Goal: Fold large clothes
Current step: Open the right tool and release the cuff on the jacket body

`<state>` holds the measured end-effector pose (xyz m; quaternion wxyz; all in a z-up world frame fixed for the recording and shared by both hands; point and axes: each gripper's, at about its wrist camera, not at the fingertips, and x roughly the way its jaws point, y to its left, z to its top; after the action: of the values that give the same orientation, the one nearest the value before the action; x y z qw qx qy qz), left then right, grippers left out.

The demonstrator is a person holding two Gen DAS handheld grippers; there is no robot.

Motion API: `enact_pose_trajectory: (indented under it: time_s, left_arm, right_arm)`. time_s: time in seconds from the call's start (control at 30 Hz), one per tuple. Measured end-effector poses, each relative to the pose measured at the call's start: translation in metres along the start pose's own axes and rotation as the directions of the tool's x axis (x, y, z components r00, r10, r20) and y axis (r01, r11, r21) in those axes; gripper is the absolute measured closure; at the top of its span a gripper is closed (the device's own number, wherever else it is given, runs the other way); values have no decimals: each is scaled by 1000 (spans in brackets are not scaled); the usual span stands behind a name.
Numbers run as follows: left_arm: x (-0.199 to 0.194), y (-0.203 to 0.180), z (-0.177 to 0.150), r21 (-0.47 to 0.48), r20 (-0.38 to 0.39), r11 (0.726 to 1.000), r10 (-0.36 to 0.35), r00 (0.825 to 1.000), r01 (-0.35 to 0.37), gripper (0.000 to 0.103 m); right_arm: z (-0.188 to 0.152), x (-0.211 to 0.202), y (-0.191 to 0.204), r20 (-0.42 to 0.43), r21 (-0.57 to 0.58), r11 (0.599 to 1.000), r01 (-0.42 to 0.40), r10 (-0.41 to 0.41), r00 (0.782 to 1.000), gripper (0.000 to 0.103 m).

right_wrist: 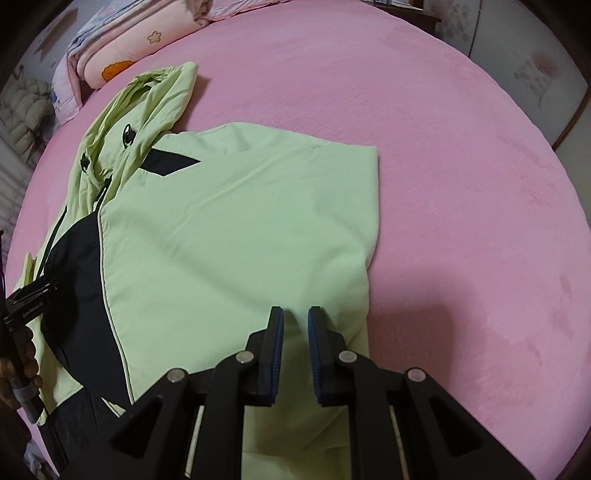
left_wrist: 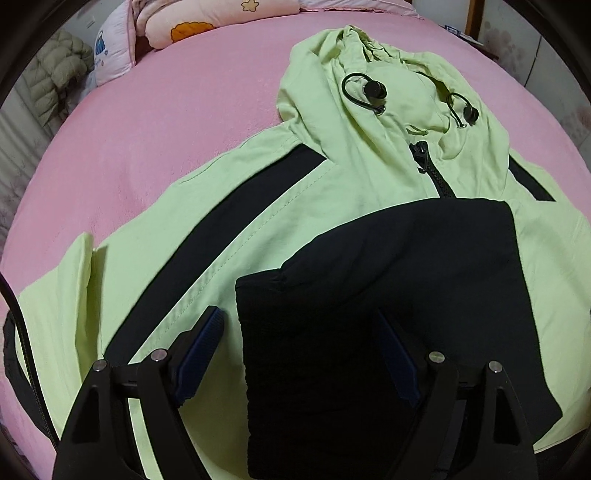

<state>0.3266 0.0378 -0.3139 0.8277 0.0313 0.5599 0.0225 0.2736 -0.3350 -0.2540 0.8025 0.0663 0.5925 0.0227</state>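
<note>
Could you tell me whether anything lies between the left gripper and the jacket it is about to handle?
Nothing visible does: the left gripper, jaws wide open, hangs directly over the jacket, its dark cuff between the fingers.

Jacket (left_wrist: 332, 206) lies flat on the bed (left_wrist: 147, 140), hood (left_wrist: 369, 92) at the far end, folded-over sleeve cuff (left_wrist: 388, 295) on top of its near middle. Pillows (left_wrist: 177, 22) and bedding sit at the far left edge of the bed, behind the hood. Left gripper (left_wrist: 299, 354) stands over the near cuff, fingers either side of it; right gripper (right_wrist: 295, 343) over the jacket's near right panel, bare bed further right.
</note>
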Motion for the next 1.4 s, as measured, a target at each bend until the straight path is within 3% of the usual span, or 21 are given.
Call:
enact_pose_trajectory:
  time_s: [0.13,0.23,0.43,0.7,0.83,1.2,1.4]
  left_arm:
    - [-5,0,2,-20,-26,1000,6,1000,-7,21]
    - [-21,-1,4,-38,-32,999,-11,999,9,21]
    - [-110,-6,8,-96,35,994,-53,998,56,21]
    - [-243,-9,-4,-155,119,982,-94,988,112,21]
    - [-296,-11,-22,-202,137,969,-116,984,143,21]
    - [-374,8,-70,-217,157,968,-95,983,128,19]
    - [-395,57,-92,-208,185,966,-117,976,155,19]
  right_arm:
    - [0,-4,7,-9,-21,1000,15,-15,1000,88]
    - [-1,-19,13,-9,-7,1000,-27,27,1000,88]
    - [-5,-67,31,1,-11,995,-99,99,995,88]
    - [-8,-148,60,16,-110,981,-162,165,986,88]
    - [-15,-186,72,27,-145,969,-198,204,979,78]
    - [-46,-249,122,51,-251,933,-259,280,959,75]
    - [-61,-275,170,125,-261,935,-241,280,952,75]
